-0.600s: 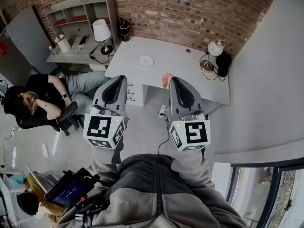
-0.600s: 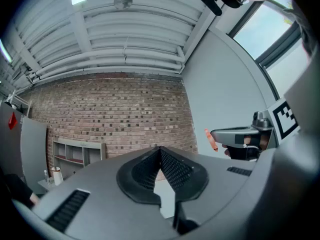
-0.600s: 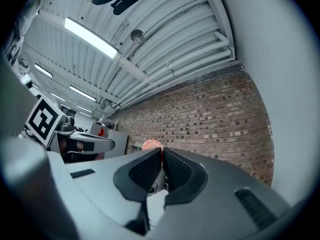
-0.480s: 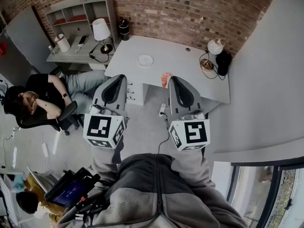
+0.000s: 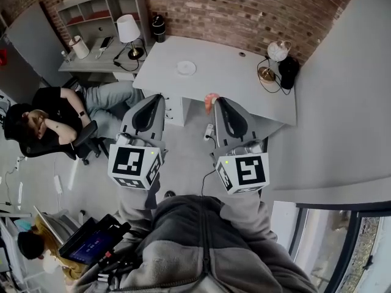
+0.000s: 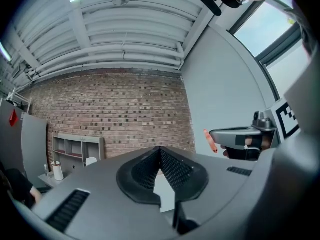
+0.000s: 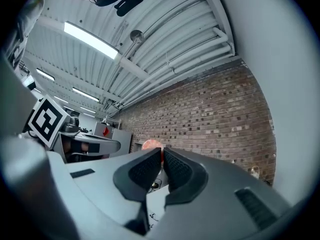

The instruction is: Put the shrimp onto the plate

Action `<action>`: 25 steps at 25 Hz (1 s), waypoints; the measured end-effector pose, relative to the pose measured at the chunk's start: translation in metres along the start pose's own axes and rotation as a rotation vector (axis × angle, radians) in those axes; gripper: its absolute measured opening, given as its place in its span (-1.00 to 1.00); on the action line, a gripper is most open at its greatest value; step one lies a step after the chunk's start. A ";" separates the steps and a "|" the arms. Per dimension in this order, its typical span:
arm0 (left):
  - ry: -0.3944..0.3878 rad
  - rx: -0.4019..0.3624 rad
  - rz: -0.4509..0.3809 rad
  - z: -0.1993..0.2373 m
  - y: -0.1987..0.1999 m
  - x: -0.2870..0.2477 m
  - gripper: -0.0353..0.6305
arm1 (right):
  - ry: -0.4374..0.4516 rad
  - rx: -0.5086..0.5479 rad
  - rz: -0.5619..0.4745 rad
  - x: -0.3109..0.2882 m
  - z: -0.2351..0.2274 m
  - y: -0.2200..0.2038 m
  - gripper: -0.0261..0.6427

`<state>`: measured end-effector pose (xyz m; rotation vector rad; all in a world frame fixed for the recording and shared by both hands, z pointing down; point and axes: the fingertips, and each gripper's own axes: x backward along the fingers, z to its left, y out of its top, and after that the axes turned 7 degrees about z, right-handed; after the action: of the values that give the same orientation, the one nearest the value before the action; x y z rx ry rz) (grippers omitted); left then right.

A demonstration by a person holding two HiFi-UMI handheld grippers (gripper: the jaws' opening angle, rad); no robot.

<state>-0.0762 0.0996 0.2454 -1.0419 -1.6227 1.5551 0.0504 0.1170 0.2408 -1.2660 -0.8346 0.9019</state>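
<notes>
The pink shrimp (image 5: 211, 102) is pinched at the tip of my right gripper (image 5: 215, 100), which is shut on it and held in the air in front of the white table (image 5: 232, 84). In the right gripper view the shrimp (image 7: 151, 145) shows as an orange lump just behind the closed jaws. A small white plate (image 5: 186, 68) lies on the table's left half, well beyond both grippers. My left gripper (image 5: 159, 96) hangs beside the right one, shut with nothing in it. From the left gripper view the shrimp (image 6: 210, 140) sticks out of the right gripper's tip.
A person (image 5: 52, 124) sits in a chair at the left. A shelf desk (image 5: 101, 38) carries a white lamp (image 5: 128, 32). A black jar (image 5: 159, 26) stands by the brick wall. A round lamp (image 5: 277, 54) and cables occupy the table's right end.
The head view has shifted a little, so the table sits slightly higher in frame. Both grippers keep much the same pose, the right one still shut on the shrimp.
</notes>
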 end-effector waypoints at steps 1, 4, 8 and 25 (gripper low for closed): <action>0.001 0.004 0.005 -0.002 -0.002 0.000 -0.88 | 0.002 -0.002 0.006 0.002 -0.001 -0.003 -0.88; 0.008 0.014 0.022 -0.017 -0.014 0.000 -0.88 | 0.010 -0.007 0.023 0.015 -0.007 -0.015 -0.88; 0.015 0.014 0.045 -0.039 -0.027 -0.002 -0.88 | 0.013 -0.013 0.040 0.035 -0.020 -0.033 -0.88; 0.005 -0.004 0.054 -0.040 -0.033 -0.041 -0.88 | -0.010 -0.042 0.048 0.023 -0.050 -0.054 -0.88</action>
<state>-0.0252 0.0831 0.2845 -1.0996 -1.6073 1.5829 0.1106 0.1131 0.2888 -1.3232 -0.8378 0.9341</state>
